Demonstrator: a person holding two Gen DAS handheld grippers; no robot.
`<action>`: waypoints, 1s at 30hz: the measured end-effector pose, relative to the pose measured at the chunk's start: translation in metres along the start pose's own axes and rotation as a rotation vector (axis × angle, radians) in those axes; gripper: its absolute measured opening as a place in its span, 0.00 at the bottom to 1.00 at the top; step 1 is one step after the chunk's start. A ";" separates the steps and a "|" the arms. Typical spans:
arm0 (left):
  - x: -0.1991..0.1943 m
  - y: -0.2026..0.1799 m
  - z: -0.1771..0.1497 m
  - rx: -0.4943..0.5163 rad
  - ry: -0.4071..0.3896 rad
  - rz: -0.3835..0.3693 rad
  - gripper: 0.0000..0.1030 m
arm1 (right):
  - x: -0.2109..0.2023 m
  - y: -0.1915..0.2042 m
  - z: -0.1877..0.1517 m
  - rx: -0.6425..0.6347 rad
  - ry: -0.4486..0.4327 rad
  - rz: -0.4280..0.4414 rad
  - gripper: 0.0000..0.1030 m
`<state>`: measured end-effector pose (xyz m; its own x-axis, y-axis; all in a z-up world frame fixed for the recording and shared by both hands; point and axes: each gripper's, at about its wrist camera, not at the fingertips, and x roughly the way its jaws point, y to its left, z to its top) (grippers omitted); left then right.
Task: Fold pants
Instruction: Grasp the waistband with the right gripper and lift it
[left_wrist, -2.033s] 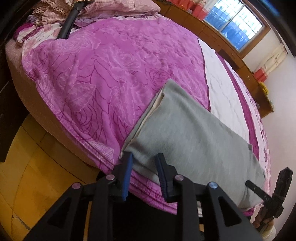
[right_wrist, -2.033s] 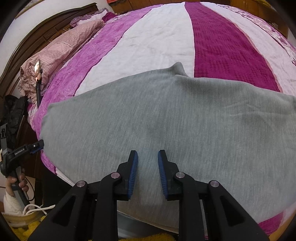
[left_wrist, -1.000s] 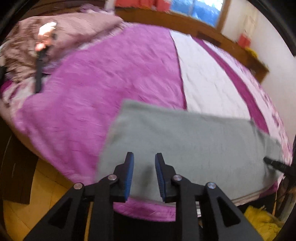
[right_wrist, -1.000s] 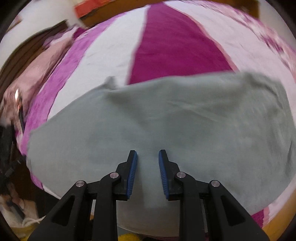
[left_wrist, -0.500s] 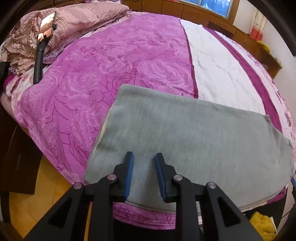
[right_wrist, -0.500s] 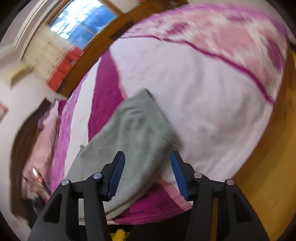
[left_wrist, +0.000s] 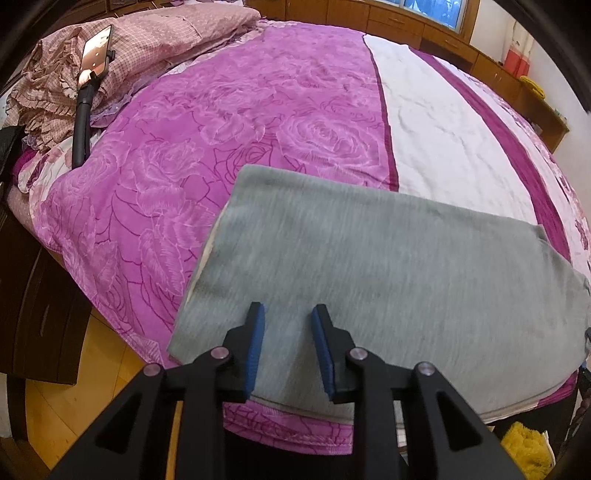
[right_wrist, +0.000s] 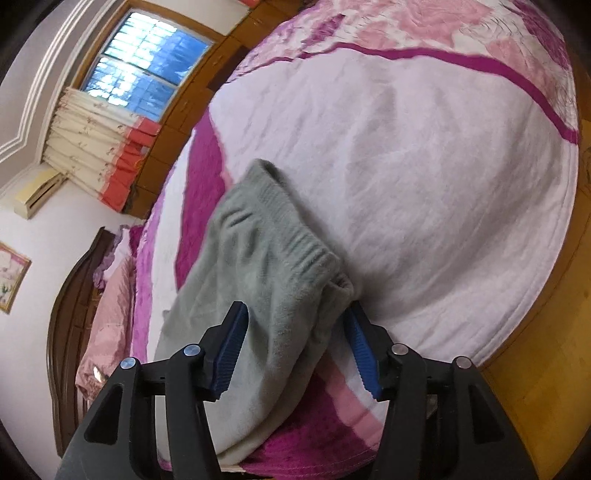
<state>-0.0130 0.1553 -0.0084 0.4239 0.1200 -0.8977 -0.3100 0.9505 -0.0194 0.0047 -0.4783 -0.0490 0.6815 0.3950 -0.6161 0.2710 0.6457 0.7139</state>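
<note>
Grey pants (left_wrist: 388, 266) lie flat across the near edge of the bed, legs together, leg ends at the left. My left gripper (left_wrist: 286, 347) hovers over the pants' near edge, jaws a small gap apart and holding nothing. In the right wrist view the elastic waistband end (right_wrist: 280, 258) of the pants points away from me. My right gripper (right_wrist: 295, 350) is open wide, its jaws either side of the waistband's near corner, not closed on it.
The bed has a purple rose-pattern cover (left_wrist: 221, 122) with white (left_wrist: 443, 129) and magenta stripes. Pink pillows (left_wrist: 147, 40) and a phone on a black stand (left_wrist: 92, 74) lie at the head. Wooden floor (right_wrist: 546, 387) lies beyond the bed's edge. A window (right_wrist: 144, 62) is far off.
My right gripper swung from the middle of the pants to the waistband end and opened wide. My left gripper moved from the leg-end corner inward over the near edge.
</note>
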 end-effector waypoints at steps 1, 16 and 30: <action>0.000 0.000 0.000 0.000 0.000 -0.001 0.27 | -0.004 0.004 0.000 -0.026 -0.015 0.019 0.47; 0.000 -0.001 -0.002 0.011 -0.016 -0.001 0.28 | 0.021 0.006 0.001 -0.033 0.005 -0.003 0.46; -0.009 -0.003 -0.006 0.027 0.010 -0.021 0.44 | 0.001 0.037 0.009 -0.090 -0.040 -0.089 0.10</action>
<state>-0.0214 0.1493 -0.0026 0.4217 0.0970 -0.9016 -0.2784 0.9601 -0.0269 0.0211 -0.4604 -0.0202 0.6842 0.3082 -0.6610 0.2708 0.7342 0.6226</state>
